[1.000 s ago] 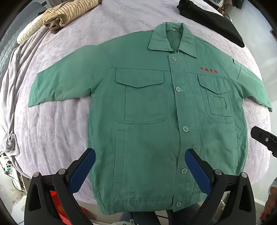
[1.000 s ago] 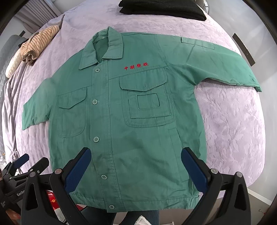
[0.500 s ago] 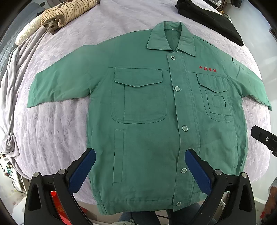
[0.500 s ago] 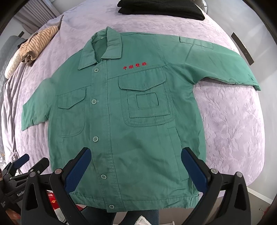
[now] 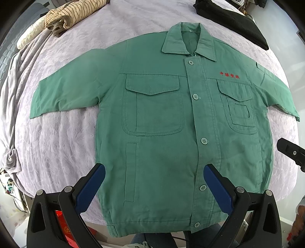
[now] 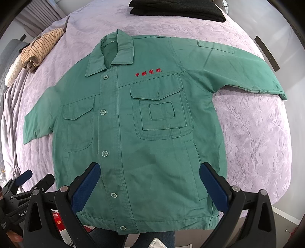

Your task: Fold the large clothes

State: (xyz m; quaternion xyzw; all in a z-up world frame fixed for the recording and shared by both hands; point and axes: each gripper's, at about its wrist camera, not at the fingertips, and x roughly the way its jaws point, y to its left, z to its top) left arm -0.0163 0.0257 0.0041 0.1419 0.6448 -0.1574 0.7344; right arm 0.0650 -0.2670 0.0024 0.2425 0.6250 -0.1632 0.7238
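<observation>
A green buttoned work jacket [image 5: 164, 137] with red lettering lies flat, front up, on a lilac bed cover [image 5: 57, 145], both sleeves spread out; it also shows in the right wrist view [image 6: 133, 145]. My left gripper [image 5: 154, 183] is open and empty, hovering above the jacket's lower hem. My right gripper [image 6: 149, 183] is open and empty, also above the hem, to the right of the left one. The left gripper's tip shows at the lower left of the right wrist view [image 6: 28, 179].
A striped beige garment [image 5: 72, 13] lies bunched at the far left of the bed. A folded black garment [image 5: 234, 21] lies at the far right. The bed cover [image 6: 257, 133] hangs over the near edge.
Both grippers have shifted very slightly; the jacket sits a touch lower left in view. The jacket itself has not moved and the jaws stay open.
</observation>
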